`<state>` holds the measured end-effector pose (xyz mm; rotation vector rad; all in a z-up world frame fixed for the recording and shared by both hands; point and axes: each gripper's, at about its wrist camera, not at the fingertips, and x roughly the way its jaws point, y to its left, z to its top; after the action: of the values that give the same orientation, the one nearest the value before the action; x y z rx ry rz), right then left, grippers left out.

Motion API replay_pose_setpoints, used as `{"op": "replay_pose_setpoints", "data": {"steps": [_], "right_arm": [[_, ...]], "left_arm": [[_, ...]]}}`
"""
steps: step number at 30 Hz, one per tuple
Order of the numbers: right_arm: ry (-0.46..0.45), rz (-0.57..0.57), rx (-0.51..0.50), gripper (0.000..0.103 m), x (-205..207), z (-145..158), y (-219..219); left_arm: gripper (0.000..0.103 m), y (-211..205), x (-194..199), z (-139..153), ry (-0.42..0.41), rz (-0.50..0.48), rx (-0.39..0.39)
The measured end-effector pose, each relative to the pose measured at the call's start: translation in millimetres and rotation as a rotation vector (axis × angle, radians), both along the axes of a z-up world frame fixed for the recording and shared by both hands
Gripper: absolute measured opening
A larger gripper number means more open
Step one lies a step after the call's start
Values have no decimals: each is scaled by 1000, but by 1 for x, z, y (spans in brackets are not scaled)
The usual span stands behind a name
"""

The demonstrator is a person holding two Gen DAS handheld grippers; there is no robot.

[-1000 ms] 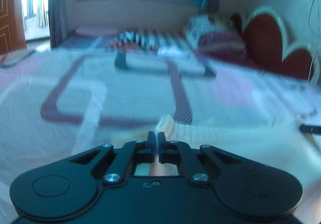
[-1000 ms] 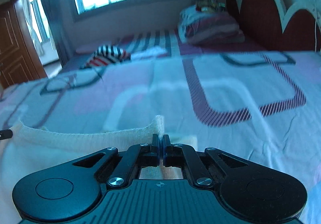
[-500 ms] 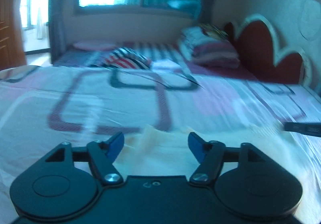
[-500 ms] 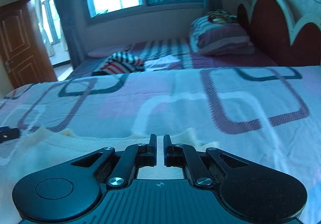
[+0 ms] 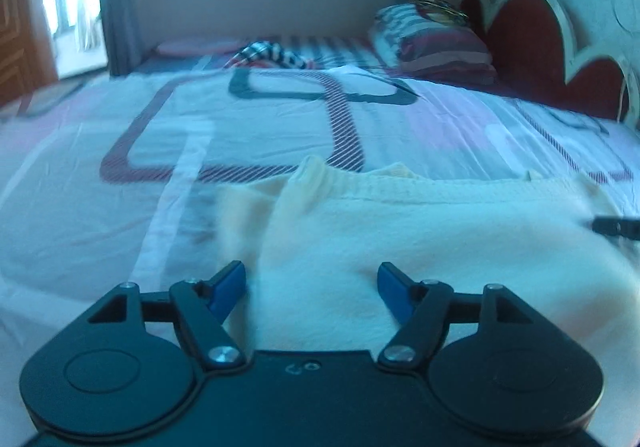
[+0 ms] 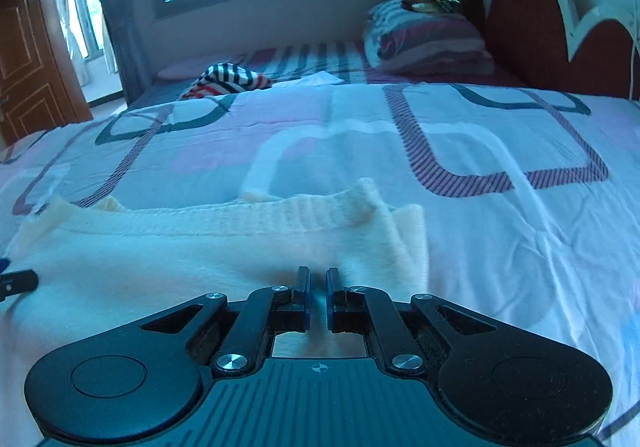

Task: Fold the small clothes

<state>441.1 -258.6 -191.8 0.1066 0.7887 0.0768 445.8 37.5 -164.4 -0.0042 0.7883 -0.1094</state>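
- The left gripper [image 5: 311,285] has a black body with two round, disc-like lobes, angular black linkage arms, silver screw heads at the pivots and blue pads on its fingers [image 5: 228,283].
- The right gripper [image 6: 318,297] is likewise black, with a ribbed top plate bearing a small crosshair mark, silver screws and blue-edged pads.

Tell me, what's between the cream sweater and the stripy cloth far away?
Only patterned bedsheet lies between the cream sweater and the striped cloth, in the right wrist view.

A garment [image 6: 224,247] lies on the bed [image 6: 500,231] at lower centre; behind it, a striped cloth [image 6: 226,81] upper left, pillows [image 6: 424,43] upper right.
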Motion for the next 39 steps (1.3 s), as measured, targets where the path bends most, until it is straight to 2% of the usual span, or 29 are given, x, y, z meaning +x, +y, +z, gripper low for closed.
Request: {"op": "replay_pose_setpoints", "data": {"steps": [3, 8, 11, 14, 16, 20, 23, 28, 31, 34, 36, 38, 39], "right_arm": [[-7, 4, -2, 5, -9, 9, 2], [-47, 67, 45, 5, -32, 28, 26], [-42, 114, 64, 5, -41, 32, 47], [-25, 145, 54, 5, -50, 27, 63], [-4, 136, 39, 5, -53, 19, 64], [14, 75, 17, 5, -56, 6, 45], [24, 26, 27, 5, -60, 7, 29], [21, 12, -4, 6, -75, 15, 27], [5, 9, 31, 7, -89, 24, 29], [4, 45, 38, 10, -103, 29, 42], [8, 74, 46, 18, -112, 28, 54], [16, 99, 43, 34, -122, 26, 64], [20, 107, 37, 35, -127, 23, 69]], "left_arm": [[71, 0, -7, 10, 1, 29, -23], [74, -19, -23, 25, -17, -24, -50], [75, -33, -28, 24, 12, -62, -63], [76, -42, -35, 14, 38, -64, -42], [76, -42, -36, 6, 59, -57, -34], [77, -38, -42, 3, 49, -60, -20], [76, -35, -47, 4, 51, -57, -14], [76, -30, -57, 8, 54, -44, -11], [76, -30, -67, 15, 47, -47, -20], [77, -34, -78, 19, 43, -65, -31], [78, -36, -86, 17, 54, -74, -39], [78, -37, -94, 12, 77, -76, -41], [78, -36, -98, 8, 87, -73, -39]]}}
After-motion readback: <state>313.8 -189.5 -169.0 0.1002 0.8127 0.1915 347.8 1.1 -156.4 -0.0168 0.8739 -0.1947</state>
